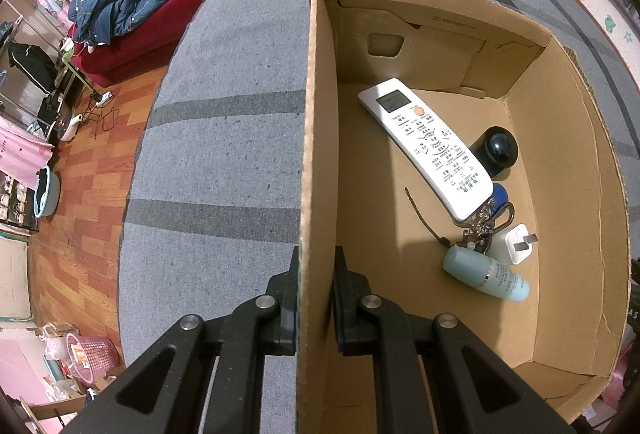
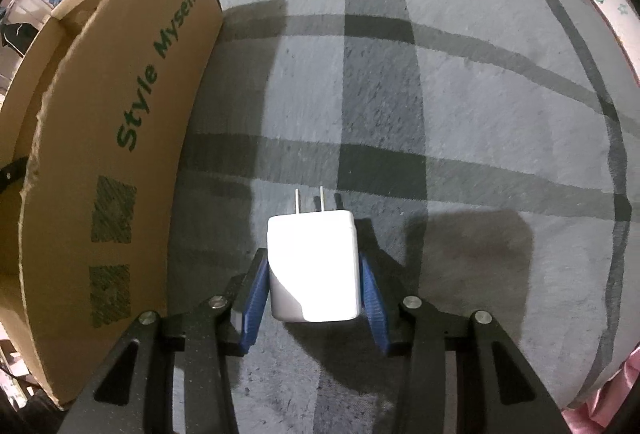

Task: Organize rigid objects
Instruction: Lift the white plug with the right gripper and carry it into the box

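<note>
I am pinching the near wall of the cardboard box (image 1: 316,138) with my left gripper (image 1: 317,298), one finger outside the wall and one inside, both pressed tight against the cardboard. The box is sitting on a grey checked bedspread (image 1: 224,138). Inside it, a white remote control (image 1: 426,146) is lying face up at a slant, its lower end resting over a bunch of keys (image 1: 482,226). A dark round bottle (image 1: 496,150) is standing just beside the remote, toward the far wall. A pale blue bottle (image 1: 484,272) is lying on its side near the keys, and a small white plug (image 1: 514,244) is touching it.

With my right gripper (image 2: 314,294) I am holding a white charger (image 2: 314,270) between the blue pads (image 2: 256,304), which are closing on its two sides. Its two metal prongs are pointing away from me. The charger is hanging over the bedspread (image 2: 480,114), just beside the outer wall of the box (image 2: 100,162), which carries green lettering. I cannot tell whether the charger is touching the cloth.
</note>
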`<state>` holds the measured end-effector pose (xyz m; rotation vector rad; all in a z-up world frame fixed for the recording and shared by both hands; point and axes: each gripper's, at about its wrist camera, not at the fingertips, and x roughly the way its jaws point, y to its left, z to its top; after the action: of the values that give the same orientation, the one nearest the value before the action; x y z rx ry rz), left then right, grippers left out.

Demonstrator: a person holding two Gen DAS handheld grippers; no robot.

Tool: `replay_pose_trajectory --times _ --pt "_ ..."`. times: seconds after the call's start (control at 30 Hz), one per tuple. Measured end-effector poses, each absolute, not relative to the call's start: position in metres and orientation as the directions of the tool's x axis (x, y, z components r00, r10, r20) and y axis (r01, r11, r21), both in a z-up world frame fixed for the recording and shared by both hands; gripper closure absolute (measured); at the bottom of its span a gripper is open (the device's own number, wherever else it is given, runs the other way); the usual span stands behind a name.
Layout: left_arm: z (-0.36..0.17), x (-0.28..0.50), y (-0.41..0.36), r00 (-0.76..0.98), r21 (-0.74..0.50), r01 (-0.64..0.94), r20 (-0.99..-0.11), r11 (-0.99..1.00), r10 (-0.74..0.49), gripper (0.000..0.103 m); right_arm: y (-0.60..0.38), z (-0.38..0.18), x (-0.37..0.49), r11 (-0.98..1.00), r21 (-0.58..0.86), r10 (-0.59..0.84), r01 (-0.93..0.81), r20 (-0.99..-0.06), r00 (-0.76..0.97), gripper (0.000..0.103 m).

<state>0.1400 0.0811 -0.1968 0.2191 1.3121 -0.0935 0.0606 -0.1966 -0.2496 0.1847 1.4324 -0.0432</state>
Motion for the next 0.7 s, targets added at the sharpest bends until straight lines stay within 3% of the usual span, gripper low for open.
replay_pose_trajectory --times 0.7 --pt "-0.198 0.141 0.081 0.251 0.103 0.191 -0.966 0.976 0.052 0.091 -0.208 -0.186 0.076 0.984 0.092 0.048 0.155 -0.963 0.265 0.056"
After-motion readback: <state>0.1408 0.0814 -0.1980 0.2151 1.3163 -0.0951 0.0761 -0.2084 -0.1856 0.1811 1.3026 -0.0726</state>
